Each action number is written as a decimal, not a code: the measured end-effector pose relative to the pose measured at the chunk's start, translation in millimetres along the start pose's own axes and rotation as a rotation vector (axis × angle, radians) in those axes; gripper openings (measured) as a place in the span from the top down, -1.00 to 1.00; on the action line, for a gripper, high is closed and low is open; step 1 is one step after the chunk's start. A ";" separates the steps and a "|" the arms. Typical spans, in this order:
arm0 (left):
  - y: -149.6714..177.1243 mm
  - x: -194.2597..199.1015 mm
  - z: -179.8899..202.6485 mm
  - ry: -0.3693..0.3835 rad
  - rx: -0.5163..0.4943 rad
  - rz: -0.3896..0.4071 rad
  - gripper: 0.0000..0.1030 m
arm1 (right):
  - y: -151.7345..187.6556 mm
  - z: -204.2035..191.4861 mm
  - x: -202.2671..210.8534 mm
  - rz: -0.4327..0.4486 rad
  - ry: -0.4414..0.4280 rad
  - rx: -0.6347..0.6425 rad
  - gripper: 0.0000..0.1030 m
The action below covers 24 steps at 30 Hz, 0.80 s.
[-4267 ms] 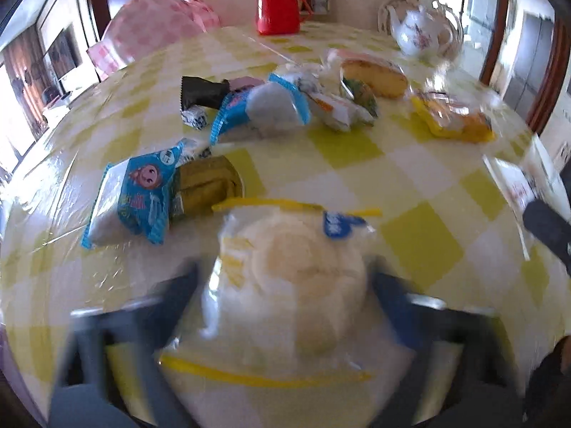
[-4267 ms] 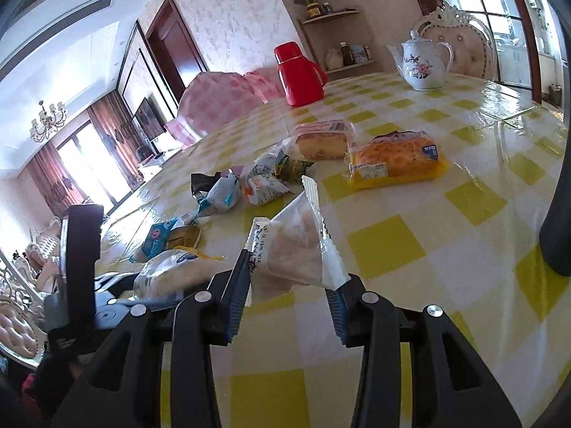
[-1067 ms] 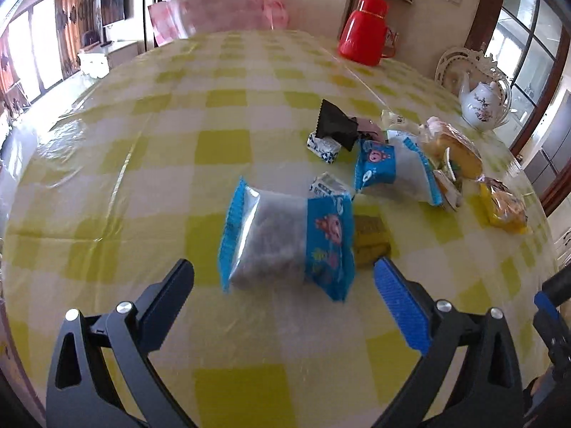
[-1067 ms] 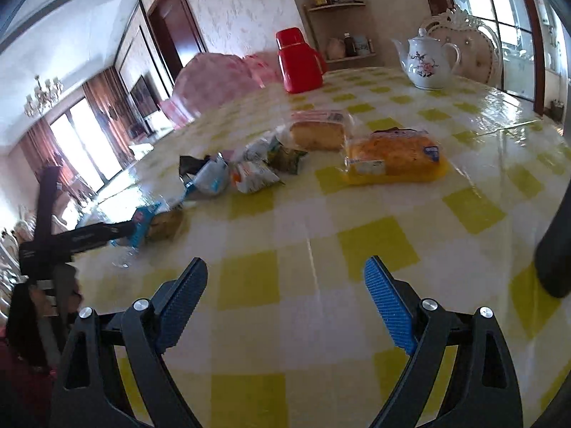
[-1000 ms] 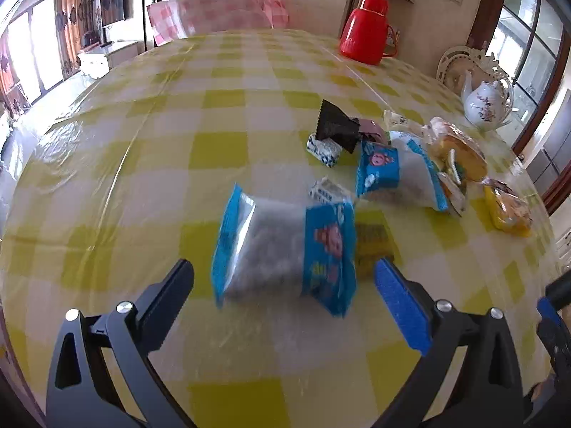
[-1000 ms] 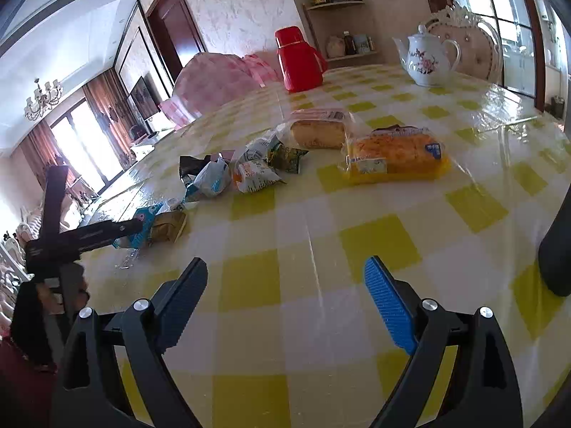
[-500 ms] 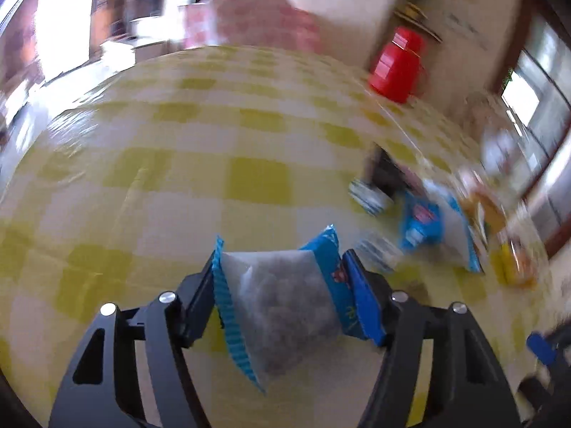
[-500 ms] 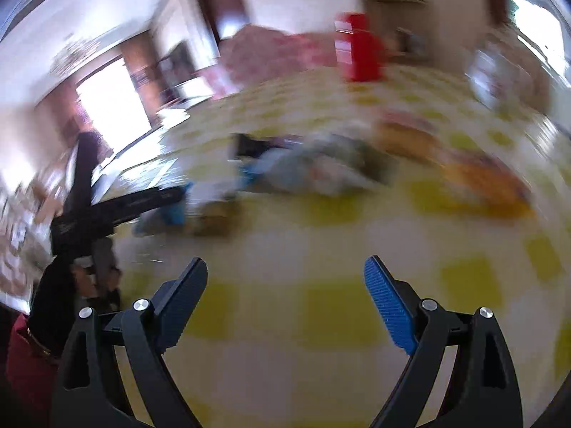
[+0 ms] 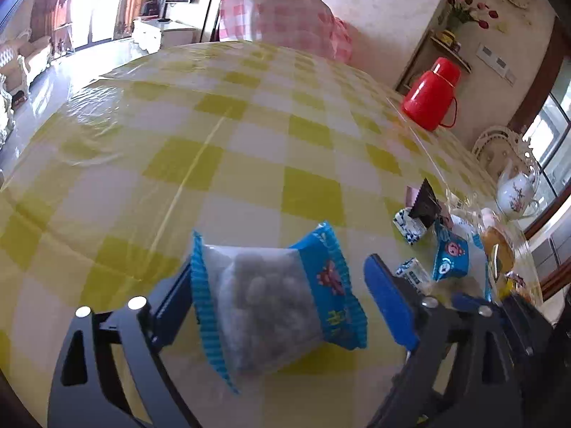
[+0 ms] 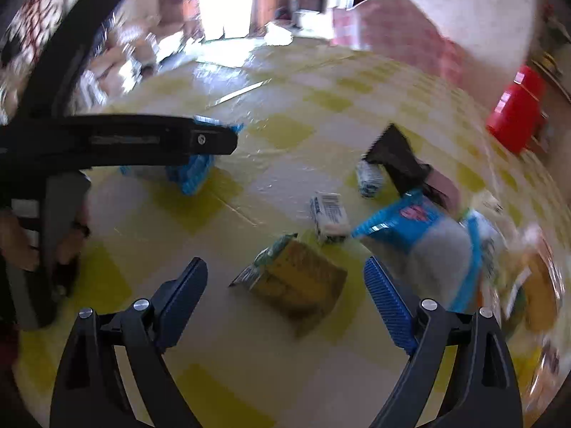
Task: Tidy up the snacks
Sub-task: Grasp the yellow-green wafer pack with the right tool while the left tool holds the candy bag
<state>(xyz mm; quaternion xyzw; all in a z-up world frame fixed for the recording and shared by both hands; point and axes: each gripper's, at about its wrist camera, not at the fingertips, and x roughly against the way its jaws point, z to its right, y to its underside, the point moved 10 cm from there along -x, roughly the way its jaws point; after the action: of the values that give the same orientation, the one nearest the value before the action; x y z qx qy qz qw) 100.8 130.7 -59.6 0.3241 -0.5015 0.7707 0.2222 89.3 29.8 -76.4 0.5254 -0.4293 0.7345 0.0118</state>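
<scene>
My left gripper (image 9: 282, 285) has its jaws wide apart around a blue-and-clear snack bag (image 9: 274, 299) that lies on the yellow checked table (image 9: 249, 135); the pads do not press it. In the right wrist view the same bag (image 10: 189, 171) lies under the left gripper's finger (image 10: 150, 139). My right gripper (image 10: 285, 285) is open and empty above a yellow-brown snack packet (image 10: 299, 278). Beyond it lie a small white packet (image 10: 330, 217), a second blue bag (image 10: 421, 228) and a black wrapper (image 10: 396, 157).
A red thermos (image 9: 430, 96) and a white teapot (image 9: 515, 192) stand at the far side. A pink-covered chair (image 9: 285, 18) is behind the table. More snacks (image 9: 449, 249) are heaped at the right. The table edge curves close on the left.
My left gripper carried the blue bag left onto open table and opened its jaws off it. My right gripper swung left, over the yellow-brown packet.
</scene>
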 end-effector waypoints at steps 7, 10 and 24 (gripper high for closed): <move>1.1 -3.8 3.2 -0.023 -0.027 -0.013 -0.90 | 10.2 2.8 9.7 0.016 -0.052 -0.030 -0.05; 1.9 -4.8 3.9 -0.032 -0.040 -0.020 -0.93 | 17.2 6.8 20.4 0.036 -0.013 -0.085 -0.02; 12.2 -10.4 7.3 -0.179 -0.172 -0.069 -0.78 | 35.6 13.1 85.8 0.228 0.084 -0.447 -0.02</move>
<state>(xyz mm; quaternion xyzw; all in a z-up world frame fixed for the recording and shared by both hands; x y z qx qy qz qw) 101.8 119.0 -72.7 0.3883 -0.5720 0.6849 0.2299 44.2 -38.3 -30.2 0.4269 -0.6366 0.6391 0.0628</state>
